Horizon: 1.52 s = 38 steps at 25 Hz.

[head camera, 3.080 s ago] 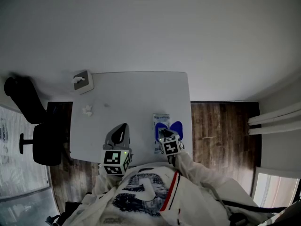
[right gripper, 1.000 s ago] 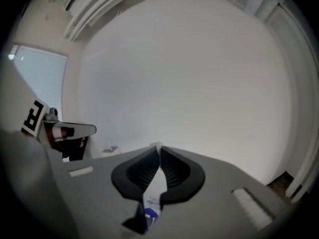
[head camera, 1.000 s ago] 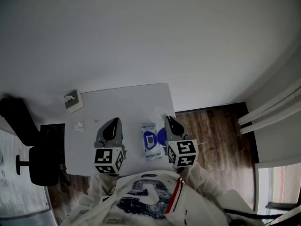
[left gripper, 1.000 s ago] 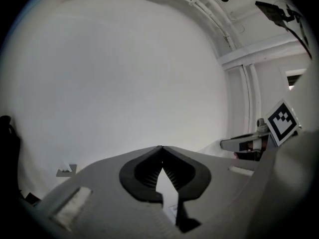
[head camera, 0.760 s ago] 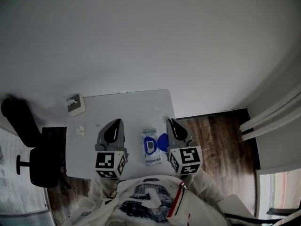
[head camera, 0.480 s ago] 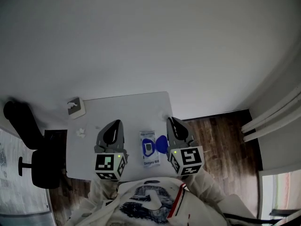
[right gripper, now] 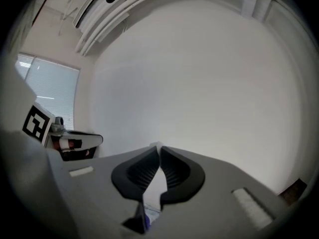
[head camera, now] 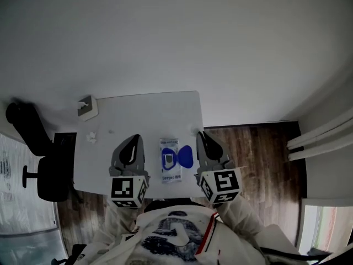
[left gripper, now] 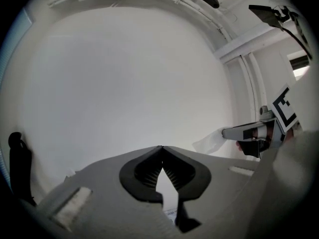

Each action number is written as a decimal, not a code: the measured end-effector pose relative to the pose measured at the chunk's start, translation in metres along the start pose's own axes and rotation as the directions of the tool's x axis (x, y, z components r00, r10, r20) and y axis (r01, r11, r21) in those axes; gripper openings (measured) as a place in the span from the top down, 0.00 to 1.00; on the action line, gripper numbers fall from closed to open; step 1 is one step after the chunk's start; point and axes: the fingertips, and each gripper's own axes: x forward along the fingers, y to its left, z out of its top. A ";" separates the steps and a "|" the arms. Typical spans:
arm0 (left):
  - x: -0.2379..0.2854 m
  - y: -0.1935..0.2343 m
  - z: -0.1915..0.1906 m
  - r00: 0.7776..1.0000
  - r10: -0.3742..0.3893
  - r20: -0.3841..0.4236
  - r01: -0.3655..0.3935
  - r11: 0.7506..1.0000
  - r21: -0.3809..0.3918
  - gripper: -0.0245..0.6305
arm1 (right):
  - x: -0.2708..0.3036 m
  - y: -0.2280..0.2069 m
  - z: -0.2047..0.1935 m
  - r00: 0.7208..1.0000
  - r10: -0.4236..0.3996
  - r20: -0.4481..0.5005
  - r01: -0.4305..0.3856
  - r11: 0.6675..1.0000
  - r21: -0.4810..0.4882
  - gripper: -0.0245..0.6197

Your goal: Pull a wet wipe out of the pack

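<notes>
Right claw (right gripper: 158, 148) is pinched tight on a little white wet wipe (left gripper: 210, 141) right at its tip, held up off the surface (head camera: 138, 108). Left claw (left gripper: 161, 149) is closed too with nothing in it, hovering on the other side. The pack (head camera: 169, 173) lies flat between them, blue flap (head camera: 185, 158) folded open, and the wipe looks clear of it. So imo the pull is basically done. Next is probably laying the wipe down somewhere, maybe pressing that flap back.
</notes>
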 end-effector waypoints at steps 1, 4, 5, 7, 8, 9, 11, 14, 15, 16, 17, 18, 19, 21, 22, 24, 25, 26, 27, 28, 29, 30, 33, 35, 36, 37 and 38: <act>-0.002 -0.001 -0.001 1.000 0.001 -0.002 -0.001 1.000 0.000 0.96 | -0.002 0.000 -0.002 1.000 0.001 -0.003 -0.001 1.000 0.006 0.94; -0.012 -0.003 -0.006 1.000 0.000 -0.011 0.000 1.000 0.003 0.96 | -0.008 0.004 -0.008 1.000 0.010 -0.010 -0.010 1.000 0.023 0.94; -0.016 -0.004 -0.007 1.000 -0.001 -0.012 0.001 1.000 0.002 0.96 | -0.010 0.007 -0.009 1.000 0.015 -0.012 -0.015 1.000 0.028 0.94; -0.024 -0.004 -0.007 1.000 -0.006 -0.007 0.006 1.000 0.000 0.96 | -0.016 0.013 -0.010 1.000 0.016 -0.011 -0.015 1.000 0.026 0.94; -0.029 -0.005 -0.006 1.000 -0.010 -0.001 0.010 1.000 0.000 0.96 | -0.021 0.016 -0.009 1.000 0.012 -0.008 -0.012 1.000 0.023 0.94; -0.034 -0.005 -0.006 1.000 -0.014 0.005 0.014 1.000 0.001 0.96 | -0.025 0.020 -0.008 1.000 0.007 -0.005 -0.007 1.000 0.019 0.94; -0.047 -0.004 -0.004 1.000 -0.019 0.020 0.019 1.000 -0.001 0.96 | -0.036 0.029 -0.007 1.000 0.000 0.002 0.000 1.000 0.010 0.94; -0.073 -0.001 -0.005 0.999 -0.029 0.033 0.029 1.000 -0.010 0.96 | -0.054 0.049 -0.007 1.000 -0.013 0.006 0.013 1.000 -0.005 0.94; -0.081 0.000 -0.007 0.999 -0.035 0.034 0.035 0.999 -0.014 0.96 | -0.061 0.055 -0.007 1.000 -0.019 0.007 0.019 1.000 -0.009 0.94; -0.091 0.001 -0.008 0.999 -0.040 0.036 0.041 0.999 -0.015 0.96 | -0.067 0.062 -0.007 1.000 -0.025 0.008 0.025 1.000 -0.012 0.94; -0.100 0.002 -0.010 0.998 -0.045 0.037 0.046 0.999 -0.016 0.96 | -0.074 0.069 -0.008 0.999 -0.031 0.009 0.032 0.999 -0.014 0.94; -0.111 0.003 -0.011 0.998 -0.049 0.040 0.049 0.999 -0.017 0.96 | -0.081 0.077 -0.010 0.999 -0.037 0.009 0.037 0.999 -0.016 0.94; -0.122 0.005 -0.012 0.998 -0.051 0.043 0.052 0.998 -0.018 0.96 | -0.088 0.085 -0.011 0.999 -0.041 0.009 0.041 0.999 -0.018 0.94; -0.143 0.009 -0.014 0.997 -0.053 0.051 0.054 0.998 -0.020 0.96 | -0.101 0.101 -0.014 0.999 -0.050 0.012 0.050 0.998 -0.024 0.94; -0.153 0.011 -0.015 0.997 -0.054 0.057 0.055 0.998 -0.021 0.96 | -0.108 0.107 -0.014 0.998 -0.056 0.017 0.056 0.998 -0.029 0.94; -0.173 0.014 -0.016 0.996 -0.056 0.068 0.058 0.998 -0.020 0.96 | -0.121 0.120 -0.015 0.997 -0.070 0.027 0.071 0.997 -0.038 0.94; -0.183 0.016 -0.017 0.996 -0.057 0.073 0.058 0.998 -0.019 0.96 | -0.128 0.126 -0.015 0.997 -0.076 0.032 0.077 0.996 -0.041 0.94; -0.193 0.017 -0.018 0.995 -0.057 0.077 0.058 0.998 -0.018 0.96 | -0.135 0.132 -0.016 0.996 -0.081 0.035 0.082 0.996 -0.044 0.94; -0.203 0.018 -0.019 0.995 -0.055 0.081 0.057 0.998 -0.017 0.96 | -0.141 0.138 -0.017 0.996 -0.085 0.039 0.087 0.995 -0.047 0.94; -0.213 0.019 -0.020 0.995 -0.054 0.085 0.055 0.998 -0.018 0.96 | -0.147 0.144 -0.018 0.995 -0.088 0.042 0.090 0.995 -0.050 0.94; -0.222 0.021 -0.021 0.995 -0.052 0.089 0.054 0.998 -0.019 0.96 | -0.153 0.149 -0.019 0.995 -0.091 0.044 0.093 0.994 -0.051 0.94; -0.230 0.022 -0.022 0.994 -0.051 0.093 0.053 0.998 -0.020 0.96 | -0.158 0.155 -0.019 0.995 -0.093 0.046 0.096 0.994 -0.053 0.94; -0.250 0.025 -0.024 0.994 -0.050 0.099 0.052 0.998 -0.026 0.96 | -0.173 0.172 -0.020 0.994 -0.095 0.050 0.098 0.993 -0.064 0.94; -0.264 0.024 -0.025 0.993 -0.051 0.106 0.054 0.998 -0.028 0.96 | -0.184 0.181 -0.021 0.994 -0.097 0.055 0.101 0.992 -0.071 0.94; -0.271 0.023 -0.026 0.992 -0.053 0.112 0.057 0.998 -0.027 0.96 | -0.190 0.185 -0.021 0.993 -0.099 0.058 0.103 0.992 -0.074 0.94; -0.278 0.021 -0.026 0.991 -0.057 0.118 0.060 0.998 -0.027 0.96 | -0.197 0.189 -0.022 0.993 -0.102 0.062 0.107 0.991 -0.077 0.94; -0.286 0.019 -0.027 0.991 -0.060 0.122 0.064 0.998 -0.027 0.96 | -0.205 0.193 -0.023 0.992 -0.106 0.065 0.111 0.991 -0.080 0.94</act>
